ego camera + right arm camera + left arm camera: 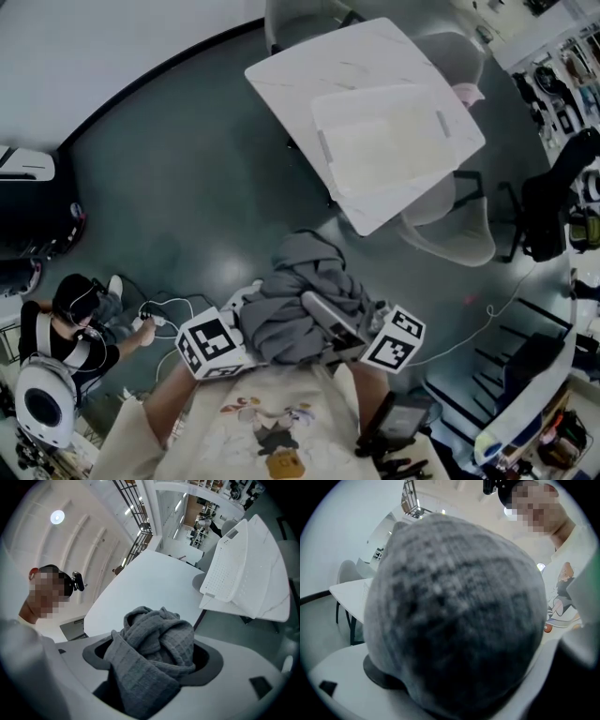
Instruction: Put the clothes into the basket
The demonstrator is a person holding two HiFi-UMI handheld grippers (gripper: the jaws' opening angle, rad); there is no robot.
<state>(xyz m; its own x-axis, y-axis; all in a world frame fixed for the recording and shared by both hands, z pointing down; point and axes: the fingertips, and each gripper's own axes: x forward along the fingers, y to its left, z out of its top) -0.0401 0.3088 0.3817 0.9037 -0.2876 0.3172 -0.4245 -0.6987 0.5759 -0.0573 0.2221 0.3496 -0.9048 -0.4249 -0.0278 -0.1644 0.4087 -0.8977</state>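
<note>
A bundle of grey clothes (300, 295) hangs in front of my chest, pinched from both sides. My left gripper (246, 330) is shut on its left side, where the cloth (454, 611) fills almost the whole left gripper view and hides the jaws (454, 672). On the bundle's right side my right gripper (326, 330) is shut on a knotted fold of the grey cloth (157, 644), which bulges between its jaws (154, 667). The white basket (323, 150) stands on the white table (291, 70) further ahead, apart from the bundle; in the right gripper view the basket (227, 559) shows at the upper right.
Grey chairs (455, 239) stand round the table. A person (80, 319) sits on the floor at the left, with white cables (173, 305) beside them. Dark racks and gear (553, 197) line the right side. Dark grey floor (206, 187) lies between me and the table.
</note>
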